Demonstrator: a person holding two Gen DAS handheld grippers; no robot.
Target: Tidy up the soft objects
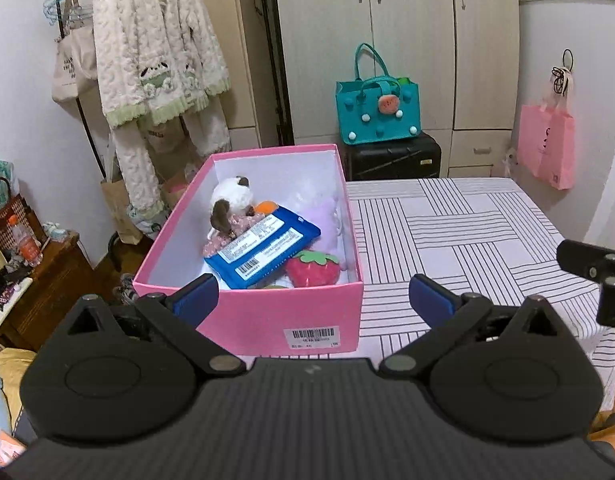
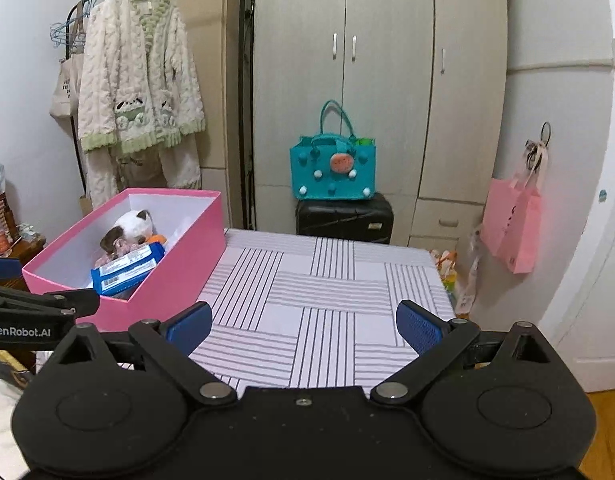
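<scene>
A pink box [image 1: 267, 312] stands on the left part of the striped table [image 1: 467, 232]. It holds a white and brown plush cat [image 1: 233, 200], a blue wipes pack [image 1: 263, 250], a red strawberry plush [image 1: 313, 270] and a pale purple plush [image 1: 325, 216]. My left gripper [image 1: 313, 300] is open and empty, just in front of the box's near wall. My right gripper [image 2: 303, 326] is open and empty above the striped table [image 2: 327, 292], to the right of the pink box [image 2: 175, 264]. The cat [image 2: 131, 226] and wipes pack [image 2: 127, 268] show there too.
A teal felt bag [image 2: 333, 170] sits on a black suitcase [image 2: 345, 218] before the wardrobe [image 2: 387, 80]. A fleece jacket [image 1: 155, 48] hangs on a rack at left. A pink bag [image 2: 511, 224] hangs at right. A cluttered wooden stand [image 1: 31, 276] is at far left.
</scene>
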